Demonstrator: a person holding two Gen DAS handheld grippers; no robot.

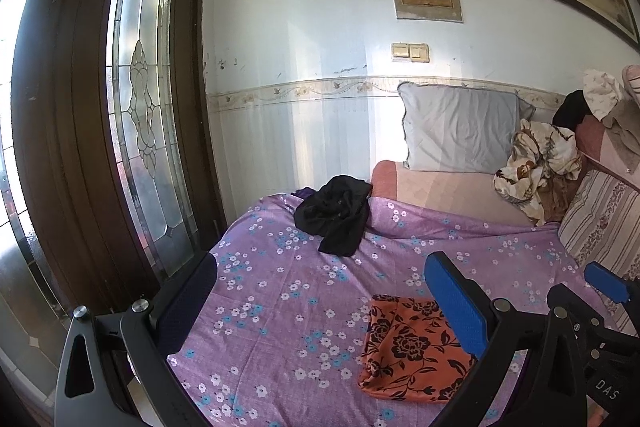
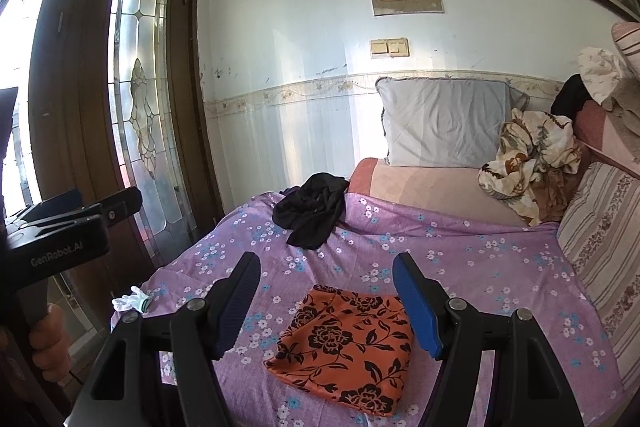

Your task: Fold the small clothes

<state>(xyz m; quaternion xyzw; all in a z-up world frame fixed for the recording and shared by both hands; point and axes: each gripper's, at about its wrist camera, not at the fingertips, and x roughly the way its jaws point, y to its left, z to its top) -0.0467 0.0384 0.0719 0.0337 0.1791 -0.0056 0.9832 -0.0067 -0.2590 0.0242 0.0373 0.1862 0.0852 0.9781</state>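
Note:
An orange cloth with black flowers [image 2: 344, 347] lies folded flat on the purple flowered bedsheet [image 2: 460, 259]. My right gripper [image 2: 326, 301] hovers above its far edge, open, nothing between the fingers. In the left wrist view the same orange cloth [image 1: 408, 347] sits low right, partly behind a blue pad. My left gripper [image 1: 320, 301] is open and empty over the sheet [image 1: 280, 287]. A crumpled black garment [image 1: 334, 217] rests farther back near the sheet's far edge; it shows too in the right wrist view [image 2: 310, 211].
A grey pillow [image 2: 444, 121] leans on the wall. A heap of crumpled floral clothes [image 2: 528, 163] and a striped cushion [image 2: 604, 247] fill the right side. A wooden door with leaded glass [image 2: 140, 115] stands left. A small white cloth [image 2: 130, 301] lies at the bed's left edge.

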